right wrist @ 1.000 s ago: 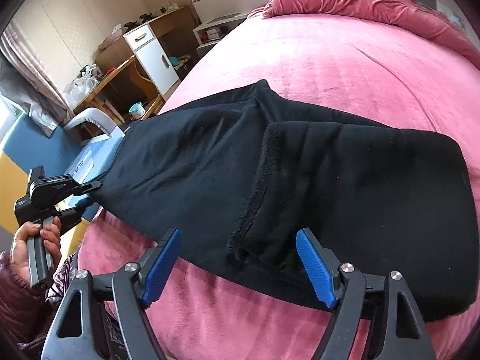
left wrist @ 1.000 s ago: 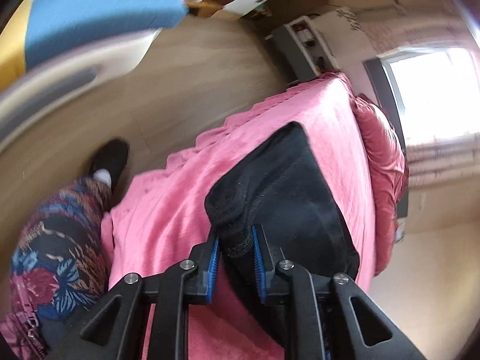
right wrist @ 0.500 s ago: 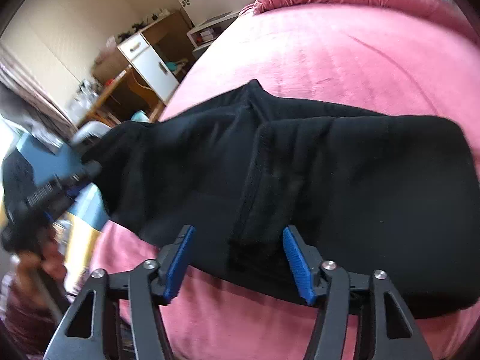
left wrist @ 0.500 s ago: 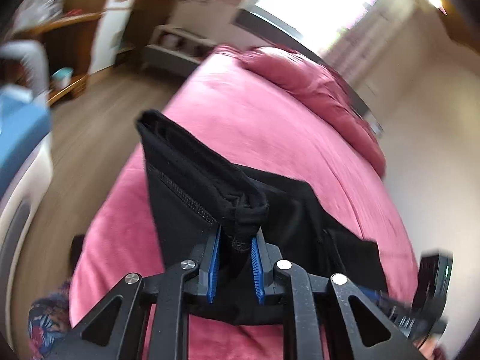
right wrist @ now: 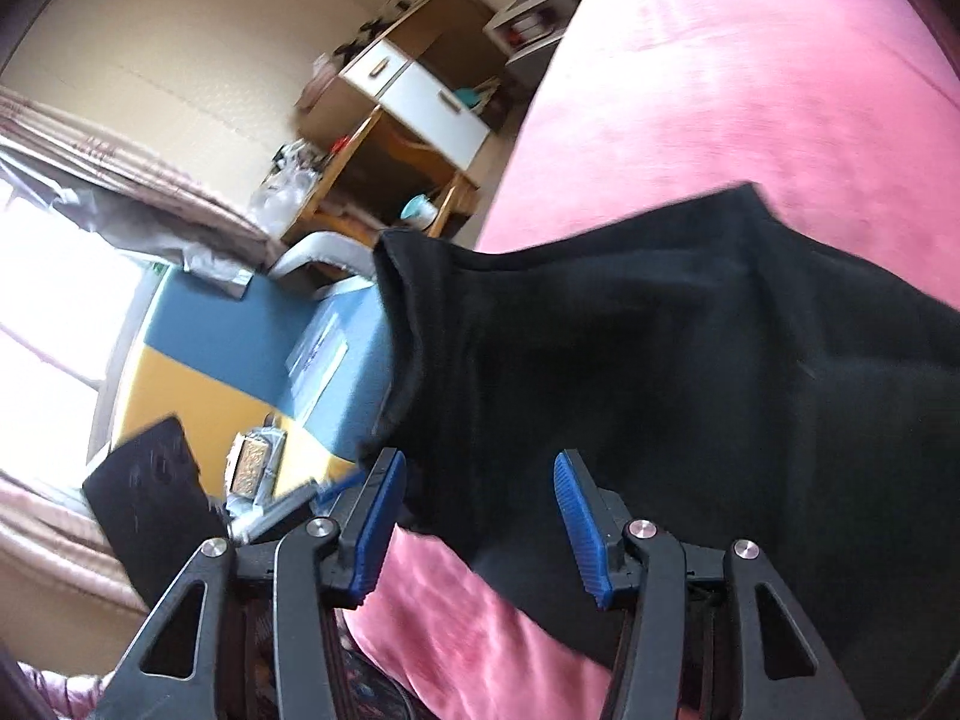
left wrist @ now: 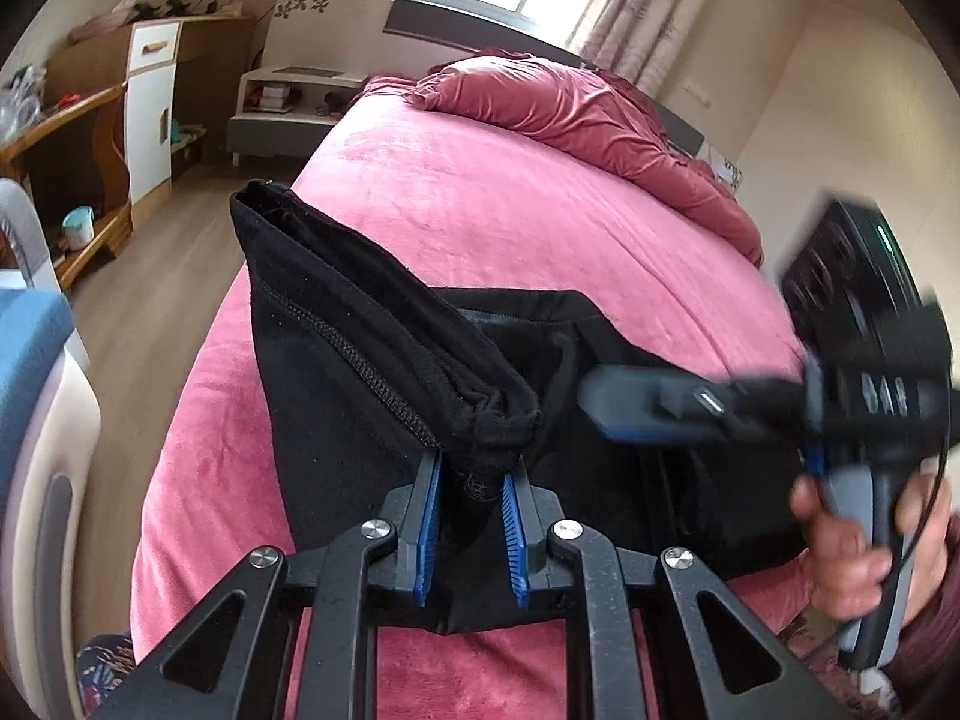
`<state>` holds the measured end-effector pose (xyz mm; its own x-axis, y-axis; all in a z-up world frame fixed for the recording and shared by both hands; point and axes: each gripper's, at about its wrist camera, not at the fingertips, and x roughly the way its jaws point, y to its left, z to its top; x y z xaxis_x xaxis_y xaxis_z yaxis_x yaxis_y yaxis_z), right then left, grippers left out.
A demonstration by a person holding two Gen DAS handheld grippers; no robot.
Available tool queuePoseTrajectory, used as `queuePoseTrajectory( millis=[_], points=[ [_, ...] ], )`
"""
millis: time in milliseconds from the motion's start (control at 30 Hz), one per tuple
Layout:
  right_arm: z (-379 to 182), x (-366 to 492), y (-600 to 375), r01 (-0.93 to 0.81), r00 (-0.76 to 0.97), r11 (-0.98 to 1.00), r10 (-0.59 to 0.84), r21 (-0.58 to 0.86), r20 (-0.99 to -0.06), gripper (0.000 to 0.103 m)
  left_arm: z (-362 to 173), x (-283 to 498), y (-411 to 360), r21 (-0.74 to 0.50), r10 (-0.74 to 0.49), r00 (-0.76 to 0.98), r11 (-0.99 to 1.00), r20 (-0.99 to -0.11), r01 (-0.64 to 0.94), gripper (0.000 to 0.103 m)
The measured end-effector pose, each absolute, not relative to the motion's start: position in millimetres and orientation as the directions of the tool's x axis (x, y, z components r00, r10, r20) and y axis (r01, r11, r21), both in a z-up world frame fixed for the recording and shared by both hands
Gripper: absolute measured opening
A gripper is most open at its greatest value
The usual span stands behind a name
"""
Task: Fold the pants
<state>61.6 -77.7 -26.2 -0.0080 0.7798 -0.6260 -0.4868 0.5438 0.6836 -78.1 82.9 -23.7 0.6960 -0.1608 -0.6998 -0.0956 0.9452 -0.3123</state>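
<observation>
Black pants (left wrist: 336, 372) lie across the pink bed (left wrist: 510, 210). My left gripper (left wrist: 471, 474) is shut on a bunched edge of them and holds that edge up off the cover, so the cloth hangs in a ridge. My right gripper (right wrist: 478, 468) hovers at the near edge of the pants (right wrist: 690, 360) with black cloth lying between its blue pads (right wrist: 576, 510). Its jaws are closing but the pads do not press the cloth. In the left wrist view the right gripper (left wrist: 630, 414) shows blurred, held by a hand (left wrist: 840, 552) just right of the raised edge.
A bunched pink duvet (left wrist: 570, 102) lies at the head of the bed. Left of the bed are wooden floor (left wrist: 150, 252), a wooden desk with a white cabinet (left wrist: 150, 90), a low white shelf (left wrist: 288, 102) and a blue-topped piece (right wrist: 252, 324) close to the bed's corner.
The left gripper rolled and rose with the pants' edge, swinging its view from the floor to along the bed. The right gripper's jaws narrowed and it shifted left toward the raised edge.
</observation>
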Motion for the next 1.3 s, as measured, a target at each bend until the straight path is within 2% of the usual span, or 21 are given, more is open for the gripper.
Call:
queuePoseTrajectory(
  millis=[233, 567, 633, 700, 733, 767, 867, 1033, 1100, 1167, 1233, 1300],
  points=[
    [-31, 87, -19, -0.497, -0.1, 0.509, 0.771, 0.703, -0.629, 0.055, -24, -77, 68, -0.23, -0.12, 0.689, 0.971, -0.715, -0.07, 0.018],
    [-40, 94, 26, -0.563, -0.173, 0.498, 0.709, 0.659, -0.684, 0.056, -26, -75, 64, -0.207, -0.11, 0.681, 0.976, -0.724, -0.063, 0.018],
    [-43, 92, 35, -0.585, -0.18, 0.502, 0.686, 0.638, -0.705, 0.05, -26, -74, 62, -0.2, -0.106, 0.68, 0.978, -0.726, -0.062, 0.018],
    [-43, 91, 39, -0.611, -0.162, 0.511, 0.667, 0.604, -0.728, 0.029, -26, -74, 60, -0.197, -0.1, 0.68, 0.978, -0.726, -0.066, 0.018],
    [-44, 90, 41, -0.618, -0.155, 0.516, 0.659, 0.593, -0.736, 0.026, -26, -74, 60, -0.194, -0.097, 0.68, 0.979, -0.727, -0.068, 0.018],
    [-44, 90, 41, -0.625, -0.146, 0.522, 0.652, 0.58, -0.744, 0.018, -26, -74, 59, -0.193, -0.095, 0.678, 0.979, -0.729, -0.07, 0.018],
    [-45, 91, 37, -0.632, -0.128, 0.532, 0.646, 0.564, -0.753, 0.014, -25, -75, 56, -0.198, -0.102, 0.676, 0.978, -0.73, -0.066, 0.018],
    [-37, 89, 20, -0.625, -0.099, 0.539, 0.663, 0.565, -0.742, 0.013, -18, -76, 50, -0.193, -0.12, 0.679, 0.981, -0.724, -0.032, 0.021],
    [-32, 90, 9, -0.612, -0.092, 0.536, 0.683, 0.582, -0.725, 0.013, -11, -81, 58, -0.275, -0.217, 0.685, 0.961, -0.695, 0.024, 0.026],
    [-25, 91, -1, -0.596, -0.085, 0.529, 0.707, 0.604, -0.703, 0.013, -2, -89, 75, -0.428, -0.368, 0.688, 0.899, -0.626, 0.092, 0.027],
    [-17, 92, -18, -0.574, -0.074, 0.521, 0.735, 0.631, -0.674, 0.013, 5, -95, 97, -0.531, -0.437, 0.704, 0.841, -0.56, 0.099, 0.028],
    [-8, 94, -34, -0.555, -0.058, 0.515, 0.759, 0.653, -0.648, 0.013, 11, -102, 126, -0.616, -0.446, 0.748, 0.785, -0.491, 0.064, 0.029]
  ],
)
